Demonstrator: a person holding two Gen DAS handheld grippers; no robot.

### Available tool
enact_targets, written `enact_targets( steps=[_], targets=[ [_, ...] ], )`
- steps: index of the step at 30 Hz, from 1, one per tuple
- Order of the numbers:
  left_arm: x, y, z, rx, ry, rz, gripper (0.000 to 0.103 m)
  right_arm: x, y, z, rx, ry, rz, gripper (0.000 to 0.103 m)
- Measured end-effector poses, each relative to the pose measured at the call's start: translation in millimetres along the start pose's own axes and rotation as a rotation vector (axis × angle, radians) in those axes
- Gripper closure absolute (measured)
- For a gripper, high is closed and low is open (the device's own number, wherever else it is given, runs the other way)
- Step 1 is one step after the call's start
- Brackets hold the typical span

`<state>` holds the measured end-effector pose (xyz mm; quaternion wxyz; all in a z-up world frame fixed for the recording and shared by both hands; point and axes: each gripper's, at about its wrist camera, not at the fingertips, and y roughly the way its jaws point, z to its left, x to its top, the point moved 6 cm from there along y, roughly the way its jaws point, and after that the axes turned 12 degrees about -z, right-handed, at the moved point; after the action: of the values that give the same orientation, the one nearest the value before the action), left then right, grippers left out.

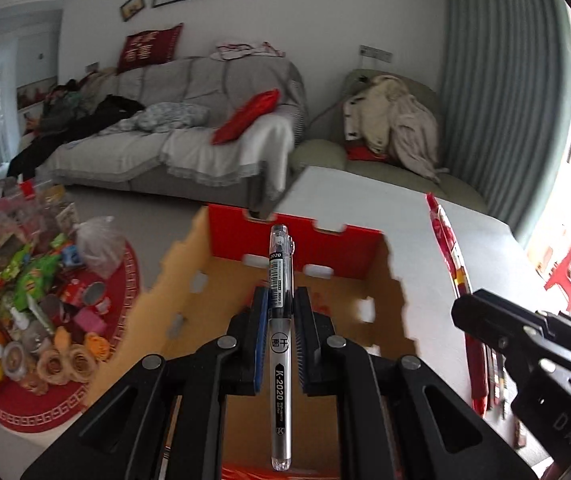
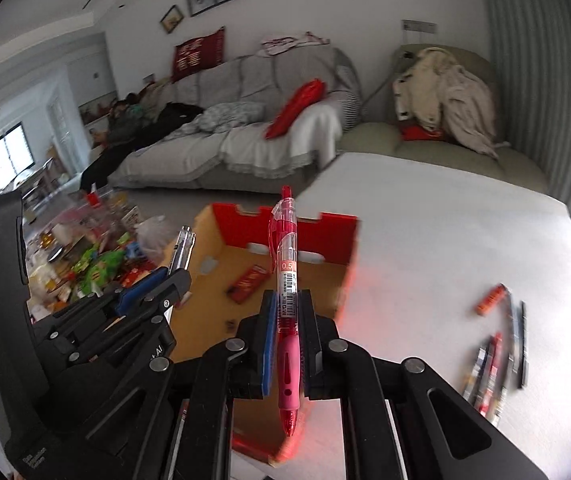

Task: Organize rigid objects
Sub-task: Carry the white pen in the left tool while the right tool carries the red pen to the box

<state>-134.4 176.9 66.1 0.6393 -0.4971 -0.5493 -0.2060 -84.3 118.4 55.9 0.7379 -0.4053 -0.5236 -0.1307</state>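
My left gripper (image 1: 280, 298) is shut on a clear black-ink pen (image 1: 280, 352), held lengthwise above an open red cardboard box (image 1: 305, 236). My right gripper (image 2: 287, 300) is shut on a red pen (image 2: 287, 280) with a pink grip, held above the same box's (image 2: 241, 220) near right side. The left gripper and its pen (image 2: 181, 248) show at the left of the right wrist view. The right gripper's body (image 1: 525, 344) shows at the right of the left wrist view. A small red packet (image 2: 247, 282) lies inside the box.
The box stands on a white table (image 2: 445, 240). Several loose pens (image 2: 497, 360) and a small orange item (image 2: 489, 300) lie on the table to the right. A red packet (image 1: 445, 240) stands beside the box. A round red mat with snacks (image 1: 45, 312) lies on the floor at left. A sofa (image 1: 189, 128) is behind.
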Motion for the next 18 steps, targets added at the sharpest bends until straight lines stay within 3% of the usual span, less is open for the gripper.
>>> enact_targets(
  steps=[7, 18],
  targets=[
    [5.4, 20.3, 33.7, 0.048, -0.017, 0.01, 0.089, -2.3, 29.8, 11.2, 0.03, -0.015, 0.033, 0.092],
    [-5.9, 53.2, 30.7, 0.047, 0.009, 0.067, 0.089, -6.0, 68.1, 0.1, 0.031, 0.02, 0.107, 0.092]
  ],
)
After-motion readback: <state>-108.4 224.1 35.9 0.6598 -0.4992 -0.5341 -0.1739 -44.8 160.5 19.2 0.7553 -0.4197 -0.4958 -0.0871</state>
